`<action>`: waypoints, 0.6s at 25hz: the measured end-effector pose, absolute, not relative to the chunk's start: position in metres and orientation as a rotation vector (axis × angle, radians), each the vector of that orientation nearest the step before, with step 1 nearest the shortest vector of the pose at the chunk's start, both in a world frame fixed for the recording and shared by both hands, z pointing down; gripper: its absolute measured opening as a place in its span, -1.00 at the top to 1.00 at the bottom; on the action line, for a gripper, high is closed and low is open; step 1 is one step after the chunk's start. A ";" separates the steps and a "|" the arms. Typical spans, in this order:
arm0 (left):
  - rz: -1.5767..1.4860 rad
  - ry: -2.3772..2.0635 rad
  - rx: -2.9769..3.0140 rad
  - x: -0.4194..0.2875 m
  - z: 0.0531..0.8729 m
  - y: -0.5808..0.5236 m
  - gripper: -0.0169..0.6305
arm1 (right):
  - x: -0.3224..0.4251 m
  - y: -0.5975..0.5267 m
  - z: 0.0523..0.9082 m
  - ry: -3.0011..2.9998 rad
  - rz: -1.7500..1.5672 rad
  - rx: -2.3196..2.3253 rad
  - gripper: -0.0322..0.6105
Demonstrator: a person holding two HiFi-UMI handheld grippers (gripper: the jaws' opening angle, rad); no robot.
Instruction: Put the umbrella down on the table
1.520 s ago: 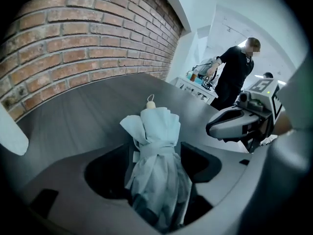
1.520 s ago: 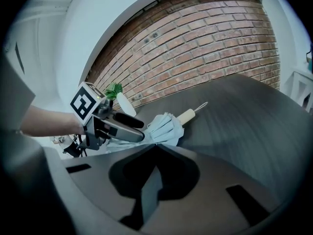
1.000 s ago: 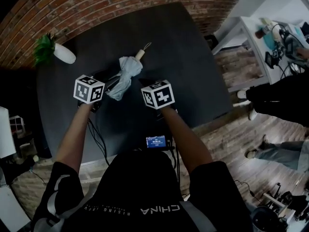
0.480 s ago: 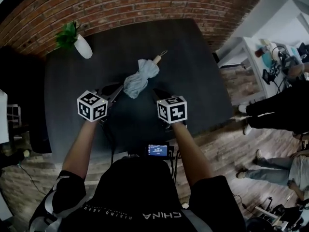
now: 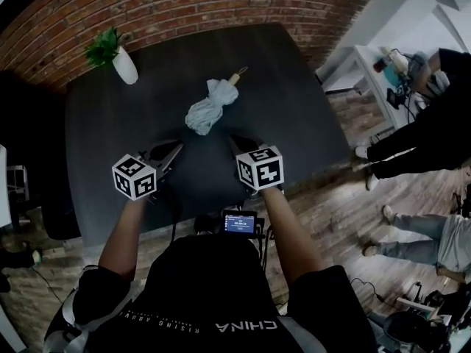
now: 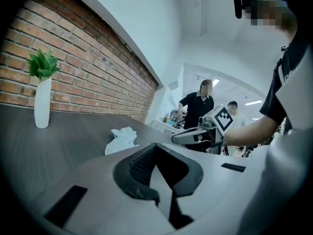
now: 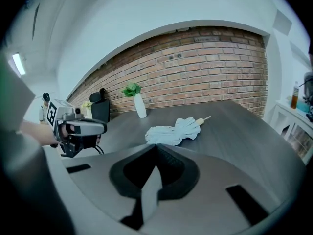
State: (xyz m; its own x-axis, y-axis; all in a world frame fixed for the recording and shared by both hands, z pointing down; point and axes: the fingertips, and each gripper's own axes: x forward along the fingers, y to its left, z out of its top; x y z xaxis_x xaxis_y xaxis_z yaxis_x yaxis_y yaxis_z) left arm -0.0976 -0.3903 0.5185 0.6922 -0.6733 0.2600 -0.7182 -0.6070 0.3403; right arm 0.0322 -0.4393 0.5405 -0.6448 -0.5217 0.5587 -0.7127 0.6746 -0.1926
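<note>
Pale blue-grey fabric, bunched and creased, marks the folded umbrella point(image 5: 208, 109) in the head view. It lies flat on the dark matte counter point(image 5: 294, 116), ahead of both grippers and apart from each. Its long axis runs on a slant: the loose crumpled cloth end points back toward the left gripper point(image 5: 168, 151), and the slim wooden tip points away toward the far right. The right gripper point(image 5: 237, 142) sits beside that axis, about as near as the left. A white vase point(image 5: 124, 66) with green leaves stands well apart at the far left, below the brick wall point(image 5: 184, 6).

From the left gripper view, the jaws are clenched tip to tip with nothing between them. The umbrella shows as a soft rumpled heap ahead and a little to the left, resting on the counter. The other gripper reaches in from the right.

From the right gripper view, these jaws are likewise closed and empty. The umbrella lies straight ahead and slightly right, nearly side-on, its rounded cloth folds to the left and its light wooden tip to the right.

By these views the umbrella is already set down. Any regrasp would best go across the narrow cloth body, not along it.
</note>
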 end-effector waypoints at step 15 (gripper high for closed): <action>0.037 -0.888 2.517 -0.046 0.524 -0.324 0.94 | 0.062 -0.375 0.538 -2.440 0.562 1.039 0.88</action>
